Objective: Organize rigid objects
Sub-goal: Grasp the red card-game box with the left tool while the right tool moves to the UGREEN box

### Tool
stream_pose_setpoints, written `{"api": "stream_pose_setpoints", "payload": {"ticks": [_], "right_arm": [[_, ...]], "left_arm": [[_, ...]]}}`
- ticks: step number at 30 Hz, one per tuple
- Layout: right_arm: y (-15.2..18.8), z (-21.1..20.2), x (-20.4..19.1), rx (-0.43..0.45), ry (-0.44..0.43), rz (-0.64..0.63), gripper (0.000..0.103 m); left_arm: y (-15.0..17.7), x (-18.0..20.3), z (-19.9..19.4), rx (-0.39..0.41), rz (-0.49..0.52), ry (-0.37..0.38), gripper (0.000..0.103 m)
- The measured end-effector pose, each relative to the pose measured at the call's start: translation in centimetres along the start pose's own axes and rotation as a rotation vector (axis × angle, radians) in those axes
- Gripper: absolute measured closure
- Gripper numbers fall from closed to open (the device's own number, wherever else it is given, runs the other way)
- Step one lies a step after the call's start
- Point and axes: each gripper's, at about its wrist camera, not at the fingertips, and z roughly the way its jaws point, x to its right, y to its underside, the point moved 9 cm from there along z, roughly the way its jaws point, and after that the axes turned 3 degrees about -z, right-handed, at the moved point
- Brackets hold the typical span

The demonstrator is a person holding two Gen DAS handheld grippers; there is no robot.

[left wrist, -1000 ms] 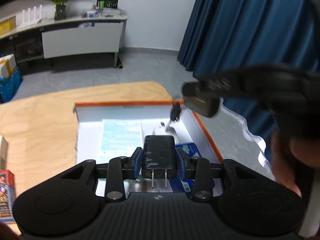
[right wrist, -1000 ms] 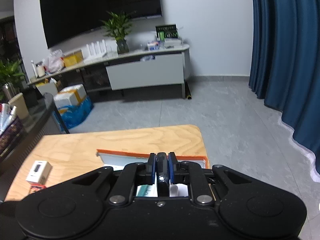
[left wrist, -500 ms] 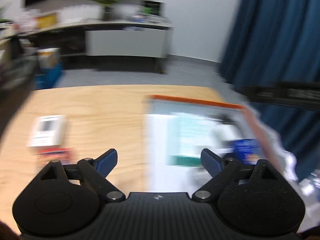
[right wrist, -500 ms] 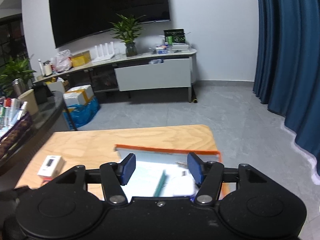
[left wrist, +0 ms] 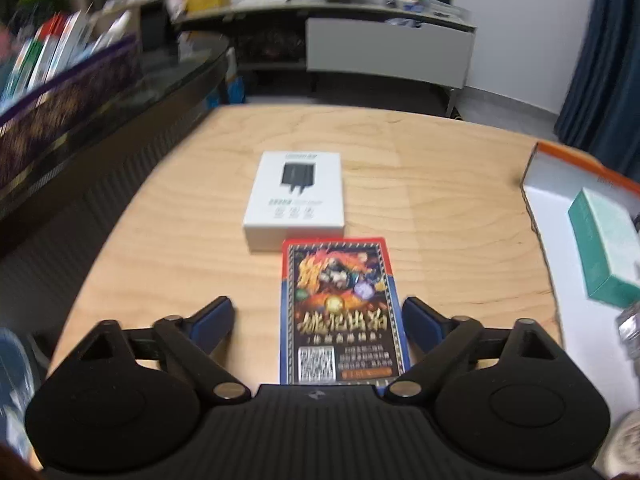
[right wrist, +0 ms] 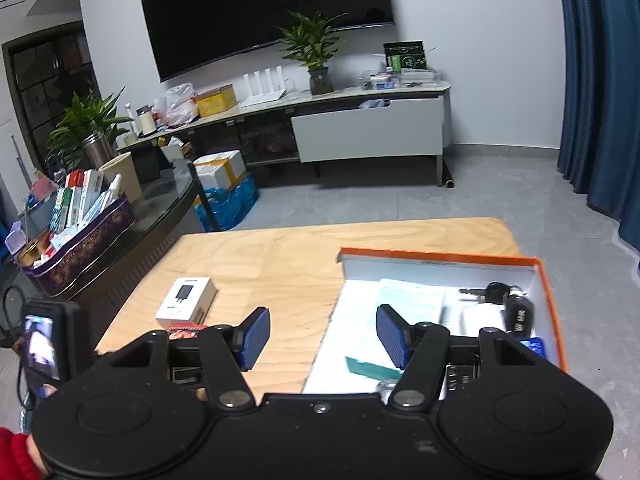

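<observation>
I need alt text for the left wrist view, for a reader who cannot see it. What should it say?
The left gripper, jaws closing with nothing pressed yet, hangs over a red-and-blue card pack on a wooden table. A white charger box lies just beyond the pack, and an orange-rimmed box holding a teal carton sits at the right edge.

Room behind the wooden table

A long low cabinet (right wrist: pixel 360 120) runs along the white wall. Above the cabinet hangs a dark television (right wrist: pixel 260 8); on the cabinet stand a potted plant (right wrist: pixel 314 48), white upright pieces (right wrist: pixel 264 84) and a yellow box (right wrist: pixel 216 100). Left of the cabinet sits a glass table (right wrist: pixel 168 204) carrying a patterned tin (right wrist: pixel 84 240) of cartons. Right of the cabinet hang blue curtains (right wrist: pixel 600 80).
</observation>
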Motion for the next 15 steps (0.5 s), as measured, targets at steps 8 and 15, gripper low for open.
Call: {"api": "stream_pose_setpoints", "payload": {"ticks": [8, 15], "right_arm": [[0.2, 3.2, -4.9, -0.068, -0.083, -0.041, 0.025], [0.1, 10.1, -12.9, -0.17, -0.165, -0.074, 0.023]], "left_arm": [[1.5, -1.3, -2.5, -0.007, -0.028, 0.088, 0.043], [3.3, -6.1, -4.7, -0.008, -0.117, 0.024, 0.043]]}}
